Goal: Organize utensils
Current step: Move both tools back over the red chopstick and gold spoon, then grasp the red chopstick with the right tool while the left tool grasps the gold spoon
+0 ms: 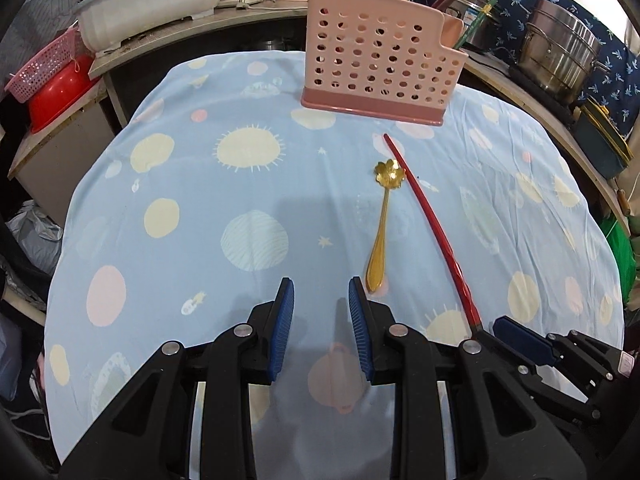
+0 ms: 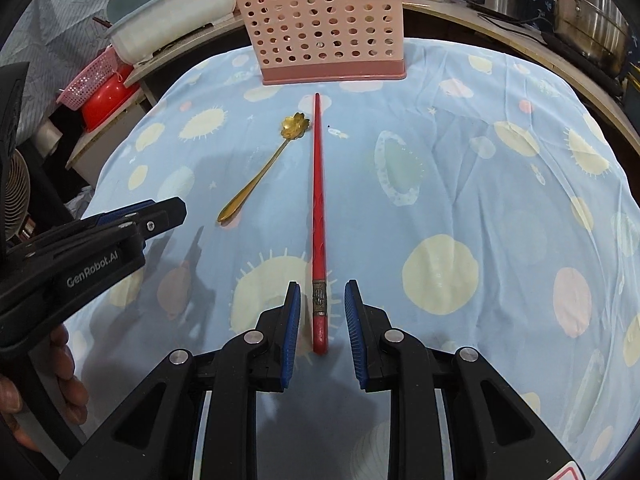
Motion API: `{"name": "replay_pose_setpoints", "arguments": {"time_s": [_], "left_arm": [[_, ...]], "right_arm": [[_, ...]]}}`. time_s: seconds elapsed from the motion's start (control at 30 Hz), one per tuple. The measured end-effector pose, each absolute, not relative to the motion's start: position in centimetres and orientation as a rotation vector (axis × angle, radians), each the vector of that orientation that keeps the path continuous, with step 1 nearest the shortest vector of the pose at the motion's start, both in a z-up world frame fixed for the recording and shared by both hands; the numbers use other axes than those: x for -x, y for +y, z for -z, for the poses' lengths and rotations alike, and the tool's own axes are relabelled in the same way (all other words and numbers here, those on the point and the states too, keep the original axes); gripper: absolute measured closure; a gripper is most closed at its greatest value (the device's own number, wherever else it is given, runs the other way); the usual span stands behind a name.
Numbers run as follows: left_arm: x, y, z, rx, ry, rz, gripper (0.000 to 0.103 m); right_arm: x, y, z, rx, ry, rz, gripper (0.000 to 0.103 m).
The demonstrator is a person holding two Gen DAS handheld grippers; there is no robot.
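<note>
Red chopstick [image 2: 319, 200] lies lengthwise, tip toward the pink holder [image 2: 324, 28]

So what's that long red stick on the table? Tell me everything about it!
The red chopstick is a single long, thin stick, shiny like plastic or lacquer, with a dark metal-looking band near its thick end. It lies flat on the blue cloth, thin tip pointing at the pink holder, the gold spoon beside it, apart. Its thick end sits between the right claw pads, which aren't touching it.
</note>
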State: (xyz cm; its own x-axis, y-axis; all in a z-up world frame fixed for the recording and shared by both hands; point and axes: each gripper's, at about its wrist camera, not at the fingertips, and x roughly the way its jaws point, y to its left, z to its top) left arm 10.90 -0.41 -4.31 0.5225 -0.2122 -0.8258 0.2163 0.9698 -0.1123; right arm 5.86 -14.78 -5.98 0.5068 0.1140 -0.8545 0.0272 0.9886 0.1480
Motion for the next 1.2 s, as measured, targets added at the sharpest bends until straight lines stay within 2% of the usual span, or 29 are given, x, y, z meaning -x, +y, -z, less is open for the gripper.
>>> {"name": "replay_pose_setpoints", "arguments": {"time_s": [0.13, 0.27, 0.37, 0.53, 0.87, 0.97, 1.03, 1.1, 1.2], "left_arm": [[-10.9, -0.7, 4.6, -0.001, 0.997, 0.265, 0.076], [-10.9, -1.1, 4.7, 0.007, 1.004, 0.283, 0.076], [-10.9, -1.3, 5.0, 0.014, 1.015, 0.296, 0.076], [-11.1, -1.9, 5.2, 0.039, 1.025, 0.329, 0.068], [-13.1, -2.1, 6.3, 0.14, 1.057, 0.346, 0.069], [-13.5, -2.3, 6.4, 0.151, 1.056, 0.362, 0.071], [-13.7, -2.5, 6.5, 0.153, 1.057, 0.37, 0.078], [-13.8, -2.6, 6.6, 0.157, 1.062, 0.385, 0.09], [-13.6, -2.8, 6.7, 0.14, 1.052, 0.387, 0.092]], "right_arm": [[-6.2, -14.9, 6.3, -0.147, 1.045, -0.049, 0.084], [-6.3, -14.8, 6.4, -0.134, 1.042, -0.042, 0.096], [-6.3, -15.0, 6.4, -0.139, 1.038, -0.043, 0.096], [-6.2, -15.7, 6.5, -0.156, 1.035, -0.031, 0.096], [-6.0, -16.8, 6.6, -0.182, 1.033, -0.011, 0.096], [-6.0, -16.7, 6.6, -0.183, 1.033, -0.013, 0.096], [-6.0, -16.8, 6.6, -0.184, 1.033, -0.014, 0.096], [-6.1, -16.8, 6.7, -0.186, 1.032, -0.015, 0.096], [-6.1, -16.8, 6.7, -0.186, 1.033, -0.015, 0.096]]}}
